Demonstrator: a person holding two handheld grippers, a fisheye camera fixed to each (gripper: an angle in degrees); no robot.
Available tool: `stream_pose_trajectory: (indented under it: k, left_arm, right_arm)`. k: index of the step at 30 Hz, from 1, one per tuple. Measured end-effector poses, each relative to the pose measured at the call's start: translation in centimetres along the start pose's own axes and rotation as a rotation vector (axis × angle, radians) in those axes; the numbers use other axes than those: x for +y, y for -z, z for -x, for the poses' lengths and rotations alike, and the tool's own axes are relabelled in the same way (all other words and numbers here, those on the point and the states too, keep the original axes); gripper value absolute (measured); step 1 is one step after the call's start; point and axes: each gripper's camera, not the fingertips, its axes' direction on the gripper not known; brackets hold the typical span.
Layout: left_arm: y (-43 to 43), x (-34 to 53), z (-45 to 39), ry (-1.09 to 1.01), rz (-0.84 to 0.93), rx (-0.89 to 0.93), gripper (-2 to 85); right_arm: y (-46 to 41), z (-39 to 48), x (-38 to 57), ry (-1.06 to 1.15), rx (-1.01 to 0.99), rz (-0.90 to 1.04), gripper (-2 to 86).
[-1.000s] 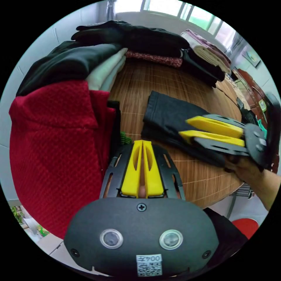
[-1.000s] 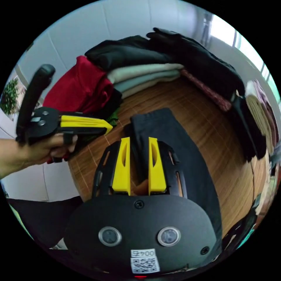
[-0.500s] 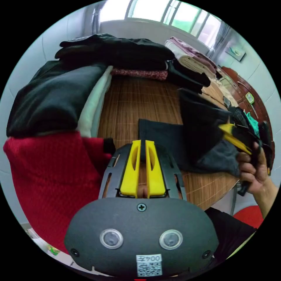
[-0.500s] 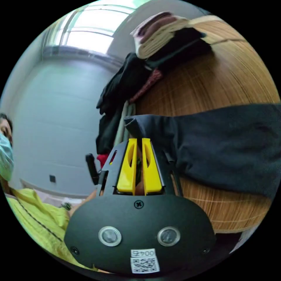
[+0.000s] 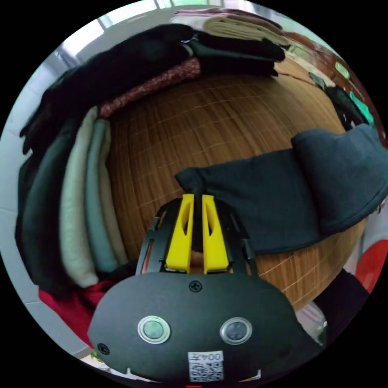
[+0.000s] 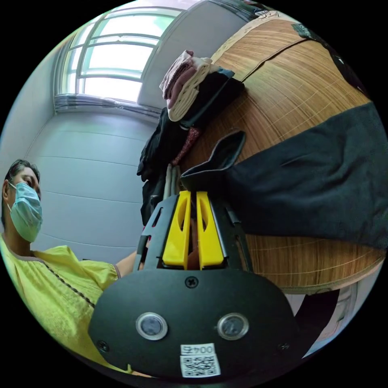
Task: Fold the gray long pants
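Left gripper (image 5: 197, 199): you have it clenched on a corner of the pants (image 5: 279, 194).
Right gripper (image 6: 189, 196): your jaws pinch another pants edge.
Pants: stretched across the wooden table (image 5: 210, 117).

Beyond the fingertips a bamboo mat (image 5: 226, 109) carries stacks of folded clothes (image 5: 85, 194) along its far edge, a window (image 6: 111, 60) glows above them, and a person in a yellow top (image 6: 52, 283) stands beside.

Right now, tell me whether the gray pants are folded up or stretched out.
Stretched out, partly folded. The gray pants run across the bamboo mat, one end doubled over, with the left gripper and right gripper pinching corners.
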Motion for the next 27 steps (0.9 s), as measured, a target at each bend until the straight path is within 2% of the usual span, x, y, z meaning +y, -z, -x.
stream_pose_trajectory:
  k: [2,3,4,8,12,15,19,23,27]
  left_arm:
    - [1.4,0.7,1.3,0.062,-0.009,0.013,4.2]
    - [0.0,1.4,1.8,0.080,0.091,0.061,4.2]
    - [0.6,1.8,2.2,0.103,0.052,0.098,4.3]
    - [4.3,1.8,5.1,0.193,0.123,0.335,6.5]
    - [12.7,3.4,8.7,0.376,0.025,0.521,8.3]
    - [19.7,4.9,10.0,0.435,-0.086,0.528,7.9]
    - [25.2,6.5,8.5,0.439,-0.106,0.490,7.6]
    - [30.1,8.9,4.1,0.428,-0.099,0.454,7.1]
    - [32.5,12.8,-2.9,0.473,-0.035,0.560,6.8]
  right_arm:
    - [0.4,1.8,-0.2,0.040,-0.016,0.002,3.4]
    - [0.2,3.3,-0.3,0.087,-0.019,0.020,3.3]
    - [-0.3,5.1,-0.5,0.146,-0.012,0.047,3.2]
    - [-3.7,11.0,-0.6,0.343,0.025,0.128,3.1]
    - [-10.9,17.8,0.6,0.541,0.054,0.239,3.5]
    - [-18.8,20.2,2.3,0.584,0.127,0.317,4.5]
    - [-26.9,23.1,5.2,0.621,0.201,0.391,5.9]
    - [-23.7,24.9,6.9,0.589,0.199,0.329,6.4]
    - [-15.8,21.5,8.9,0.563,0.463,0.273,6.3]
